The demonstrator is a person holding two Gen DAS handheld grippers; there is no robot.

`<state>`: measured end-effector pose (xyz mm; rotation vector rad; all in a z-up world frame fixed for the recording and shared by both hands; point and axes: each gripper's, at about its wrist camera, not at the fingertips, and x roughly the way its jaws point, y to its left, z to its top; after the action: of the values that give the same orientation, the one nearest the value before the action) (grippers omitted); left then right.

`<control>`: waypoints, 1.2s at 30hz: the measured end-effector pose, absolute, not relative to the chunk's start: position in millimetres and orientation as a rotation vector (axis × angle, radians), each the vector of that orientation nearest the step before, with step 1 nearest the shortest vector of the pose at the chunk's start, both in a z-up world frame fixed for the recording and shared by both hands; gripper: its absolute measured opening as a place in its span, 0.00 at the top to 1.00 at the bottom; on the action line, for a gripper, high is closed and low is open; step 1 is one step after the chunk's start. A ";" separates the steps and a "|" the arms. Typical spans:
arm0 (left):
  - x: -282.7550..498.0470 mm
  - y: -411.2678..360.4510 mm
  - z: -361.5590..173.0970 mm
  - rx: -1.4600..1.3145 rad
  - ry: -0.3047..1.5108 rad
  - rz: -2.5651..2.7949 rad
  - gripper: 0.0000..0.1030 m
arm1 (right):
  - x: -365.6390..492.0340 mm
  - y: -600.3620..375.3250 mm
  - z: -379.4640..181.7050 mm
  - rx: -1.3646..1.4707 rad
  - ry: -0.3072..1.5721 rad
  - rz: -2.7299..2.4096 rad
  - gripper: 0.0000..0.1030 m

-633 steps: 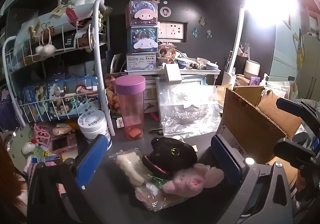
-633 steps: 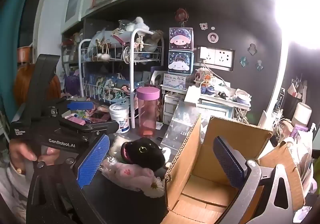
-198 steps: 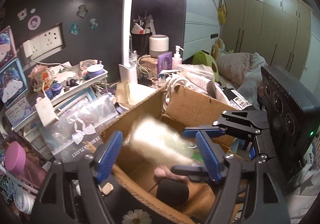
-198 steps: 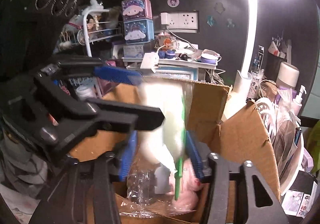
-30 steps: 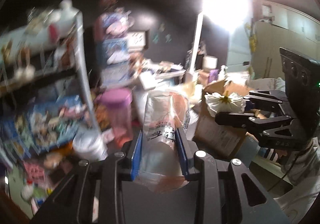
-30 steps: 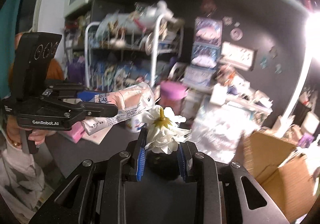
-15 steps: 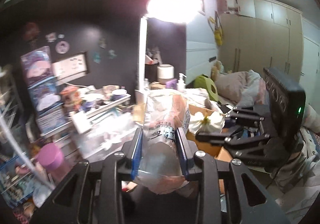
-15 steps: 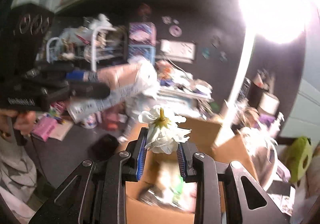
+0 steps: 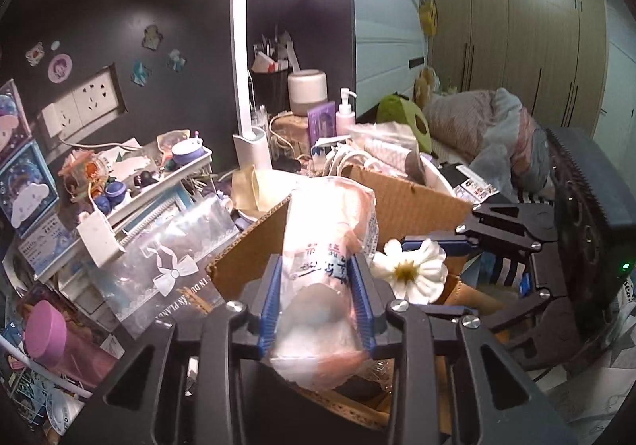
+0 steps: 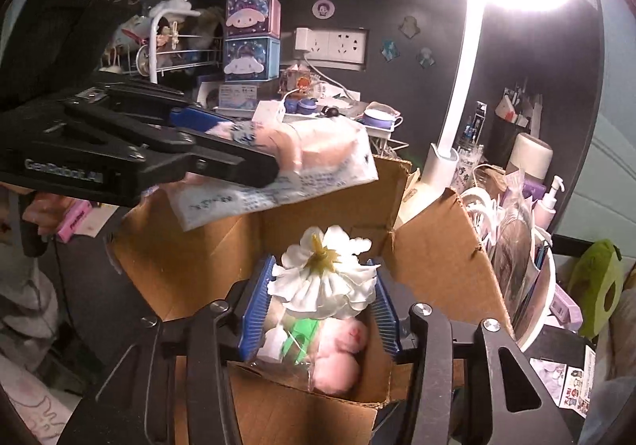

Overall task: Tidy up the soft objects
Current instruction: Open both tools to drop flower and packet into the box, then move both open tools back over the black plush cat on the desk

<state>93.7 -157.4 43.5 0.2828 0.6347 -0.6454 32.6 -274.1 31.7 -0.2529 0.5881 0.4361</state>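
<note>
My left gripper [image 9: 317, 300] is shut on a pink soft toy in a clear plastic bag [image 9: 326, 254] and holds it over the open cardboard box [image 9: 413, 206]. It also shows in the right wrist view [image 10: 318, 154], above the box's left wall. My right gripper [image 10: 320, 306] is shut on a white fabric flower [image 10: 324, 278] and holds it above the box [image 10: 433, 258]. The flower also shows in the left wrist view [image 9: 409, 272]. A pink plush [image 10: 342, 357] and a bagged toy with green parts [image 10: 296, 341] lie inside the box.
A white desk lamp [image 10: 449, 135] stands behind the box. A cluttered white tray [image 9: 159, 182] and a clear gift bag [image 9: 167, 266] sit left of the box. A pink-lidded bottle [image 9: 43, 329] stands at the far left. A white basket of items [image 10: 512, 246] stands right of the box.
Both grippers have swung right from the shelf side to above the cardboard box, each still holding its item. The flower now hangs over the box's inside.
</note>
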 end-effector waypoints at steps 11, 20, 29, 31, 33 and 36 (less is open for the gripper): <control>96.2 -162.7 37.2 0.309 0.652 -0.637 0.45 | 32.0 -276.9 31.0 -0.252 0.592 0.437 0.47; 79.4 -131.6 52.4 0.264 0.586 -0.599 0.20 | 27.3 -268.3 34.9 -0.257 0.599 0.427 0.47; 58.6 -44.3 65.3 0.151 0.518 -0.476 0.16 | 2.4 -230.9 68.3 -0.258 0.498 0.456 0.47; 54.5 -24.4 63.1 0.139 0.512 -0.439 0.15 | -3.4 -218.1 74.4 -0.255 0.476 0.481 0.47; 49.9 -3.4 58.2 0.125 0.511 -0.400 0.12 | -9.7 -200.7 77.9 -0.263 0.461 0.517 0.47; 41.5 27.5 46.9 0.109 0.509 -0.341 0.06 | -16.9 -169.5 76.7 -0.290 0.458 0.575 0.47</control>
<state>41.5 27.5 46.9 0.1088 0.5085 -0.3407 -16.9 -169.5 76.7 -0.2903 0.4575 0.5753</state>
